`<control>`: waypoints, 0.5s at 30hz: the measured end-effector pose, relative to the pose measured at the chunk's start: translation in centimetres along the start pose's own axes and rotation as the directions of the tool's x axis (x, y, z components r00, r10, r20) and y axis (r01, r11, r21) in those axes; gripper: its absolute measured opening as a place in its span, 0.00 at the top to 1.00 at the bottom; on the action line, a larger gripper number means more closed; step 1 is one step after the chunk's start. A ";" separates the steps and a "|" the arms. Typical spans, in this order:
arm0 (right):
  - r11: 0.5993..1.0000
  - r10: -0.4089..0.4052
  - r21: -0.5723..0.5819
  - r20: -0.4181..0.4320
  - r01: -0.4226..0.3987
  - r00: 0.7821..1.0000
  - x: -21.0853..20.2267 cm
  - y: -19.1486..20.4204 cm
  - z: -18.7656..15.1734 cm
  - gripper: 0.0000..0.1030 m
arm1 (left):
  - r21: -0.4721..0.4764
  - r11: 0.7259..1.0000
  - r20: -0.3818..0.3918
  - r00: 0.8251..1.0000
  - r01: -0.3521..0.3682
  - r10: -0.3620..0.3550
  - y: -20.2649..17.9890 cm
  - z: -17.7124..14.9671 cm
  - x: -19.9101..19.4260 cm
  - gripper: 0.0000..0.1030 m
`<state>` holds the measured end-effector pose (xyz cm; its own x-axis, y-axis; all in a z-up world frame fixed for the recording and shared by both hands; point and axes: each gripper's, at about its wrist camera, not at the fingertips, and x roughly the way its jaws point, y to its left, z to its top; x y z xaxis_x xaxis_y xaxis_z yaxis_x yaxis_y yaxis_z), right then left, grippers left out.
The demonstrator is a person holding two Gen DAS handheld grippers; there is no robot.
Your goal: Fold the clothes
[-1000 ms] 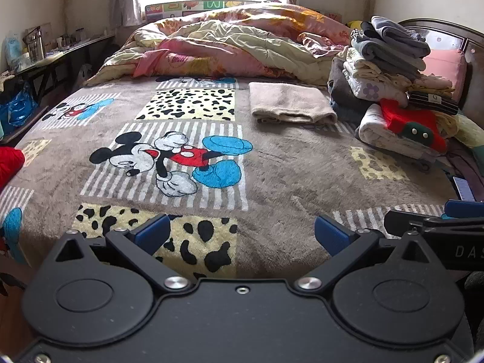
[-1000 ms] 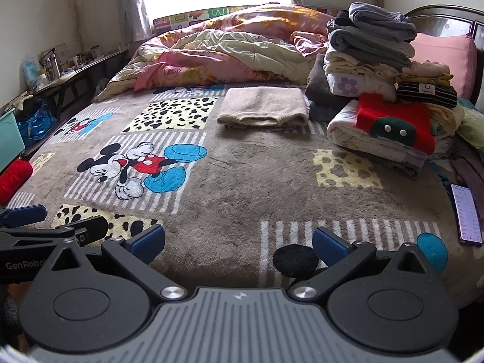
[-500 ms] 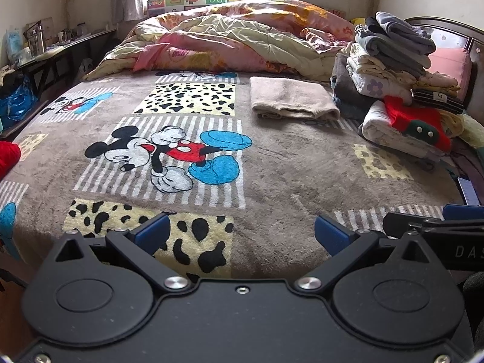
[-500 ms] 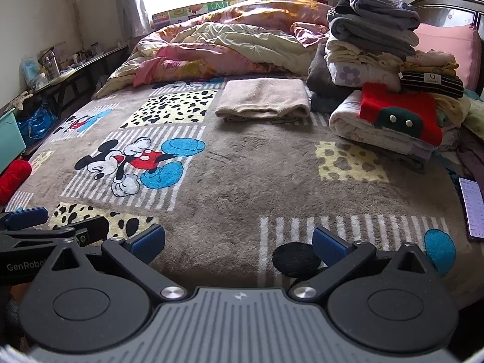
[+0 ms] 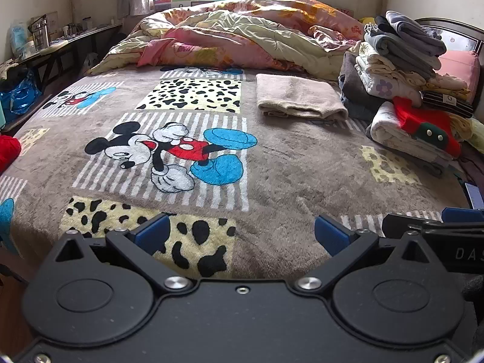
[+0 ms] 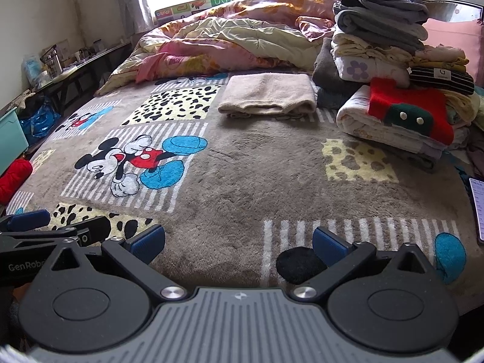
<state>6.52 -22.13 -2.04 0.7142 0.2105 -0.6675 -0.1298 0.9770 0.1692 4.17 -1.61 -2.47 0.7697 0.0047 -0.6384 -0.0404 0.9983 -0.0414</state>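
**Both grippers empty at the foot of the bed, folded clothes at its far side**

The left gripper [image 5: 240,233] is held over the near edge of the bed, its blue-padded fingers [image 5: 151,233] spread wide apart with nothing between them. The right gripper [image 6: 239,242] is just beside it, also above the near edge, its fingers [image 6: 328,246] likewise spread and empty. Each gripper shows in the other's view at the side.

A brown cartoon-mouse blanket [image 5: 272,163] covers the bed. A folded beige garment [image 5: 299,96] lies flat on the blanket toward the far edge, right of the middle, apart from both grippers. Just beside it, at the far right corner, a stack of folded clothes [image 6: 378,39] rises with grey pieces on top and cream ones below; a rolled white bundle with a red garment [image 6: 408,106] draped on it sits in front of that stack. A crumpled floral quilt [image 5: 242,39] is heaped along the far edge beneath the window. A red item [image 6: 13,178] rests at the left edge, and a phone [image 6: 478,205] lies at the right edge.
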 end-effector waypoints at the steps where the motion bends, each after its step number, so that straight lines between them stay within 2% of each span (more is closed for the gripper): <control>1: 1.000 0.001 0.001 -0.001 -0.001 1.000 0.2 -0.1 0.1 0.00 | 0.001 1.000 0.000 1.000 0.000 0.000 0.0 0.1 0.2 0.01; 15: 0.999 0.049 0.000 -0.005 -0.049 0.999 2.3 -0.2 0.6 0.00 | -0.015 1.000 -0.018 1.000 -0.005 0.005 0.6 0.6 1.9 0.00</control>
<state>8.56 -21.90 -3.15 0.7039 0.2580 -0.6618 -0.1643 0.9656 0.2017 6.01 -0.94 -3.28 0.7577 0.0083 -0.6525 -0.0539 0.9973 -0.0498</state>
